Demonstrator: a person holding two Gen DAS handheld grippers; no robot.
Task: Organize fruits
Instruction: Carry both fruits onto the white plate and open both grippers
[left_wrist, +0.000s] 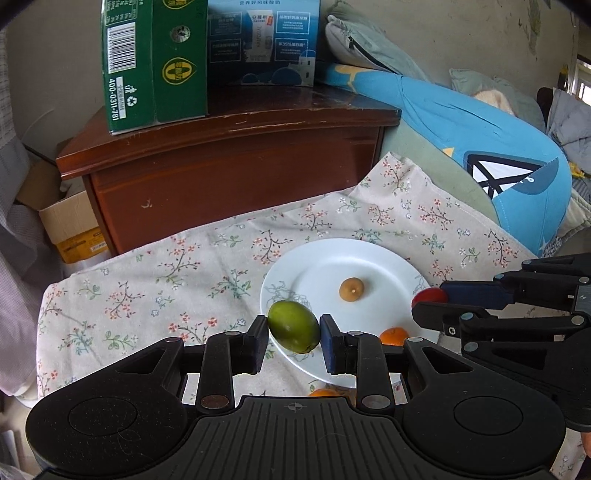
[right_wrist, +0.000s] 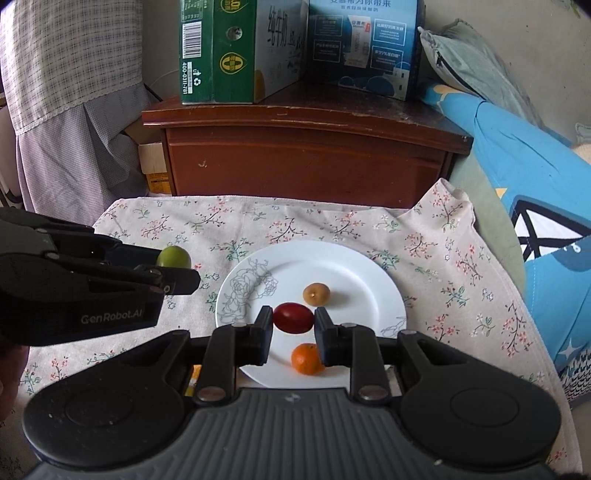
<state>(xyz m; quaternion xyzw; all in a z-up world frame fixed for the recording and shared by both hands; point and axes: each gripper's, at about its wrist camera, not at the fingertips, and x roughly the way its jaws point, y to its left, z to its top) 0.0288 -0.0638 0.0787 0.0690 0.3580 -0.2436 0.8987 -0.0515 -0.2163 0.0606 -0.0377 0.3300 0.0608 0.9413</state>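
Observation:
My left gripper (left_wrist: 294, 338) is shut on a green fruit (left_wrist: 293, 326) and holds it over the near left rim of a white plate (left_wrist: 332, 266). My right gripper (right_wrist: 293, 325) is shut on a red fruit (right_wrist: 293, 317) above the plate (right_wrist: 369, 273). A small brown fruit (right_wrist: 316, 294) and an orange (right_wrist: 307, 359) lie on the plate. In the left wrist view the brown fruit (left_wrist: 351, 289), the red fruit (left_wrist: 430, 296) and the orange (left_wrist: 393, 336) show; a second orange (left_wrist: 324, 392) peeks out below the plate's near edge.
The plate sits on a floral cloth (right_wrist: 332, 225). Behind it stands a brown wooden cabinet (right_wrist: 306, 155) with a green carton (right_wrist: 221, 48) and a blue carton (right_wrist: 365, 40). A blue cushion (right_wrist: 524, 166) lies at the right.

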